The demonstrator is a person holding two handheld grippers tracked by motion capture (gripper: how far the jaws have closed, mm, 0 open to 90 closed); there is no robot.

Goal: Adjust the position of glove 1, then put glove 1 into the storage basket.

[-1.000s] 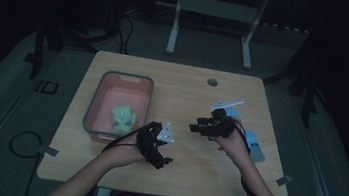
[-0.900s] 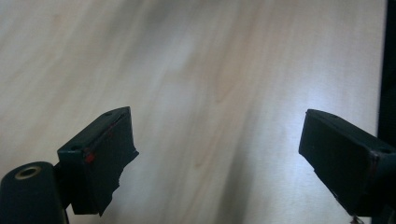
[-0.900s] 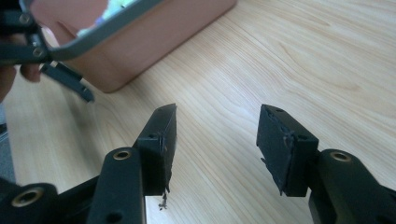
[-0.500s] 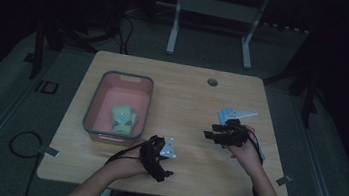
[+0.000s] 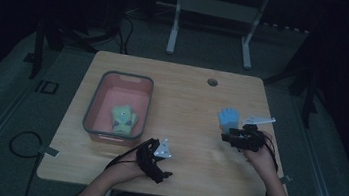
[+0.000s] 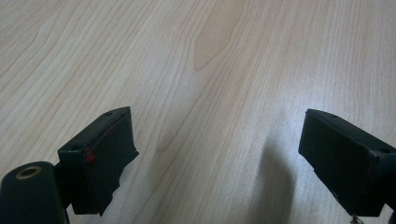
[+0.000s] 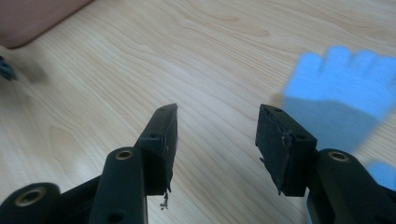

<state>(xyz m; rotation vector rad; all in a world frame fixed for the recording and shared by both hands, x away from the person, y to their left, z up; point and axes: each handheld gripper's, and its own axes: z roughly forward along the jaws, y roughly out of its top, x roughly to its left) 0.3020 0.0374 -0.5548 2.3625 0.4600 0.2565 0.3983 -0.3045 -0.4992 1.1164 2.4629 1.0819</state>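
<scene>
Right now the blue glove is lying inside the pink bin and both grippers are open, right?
Not quite. The blue glove lies on the bare table, by the right gripper, as the high view shows. The pink bin holds a green glove. Both grippers are open; the left gripper too.

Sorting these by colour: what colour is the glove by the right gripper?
Light blue glove, clearest in the right gripper view.

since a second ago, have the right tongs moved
Yes. The right tongs have slid toward the table's right edge, away from the pink bin, beside the blue glove-shaped thing.
</scene>
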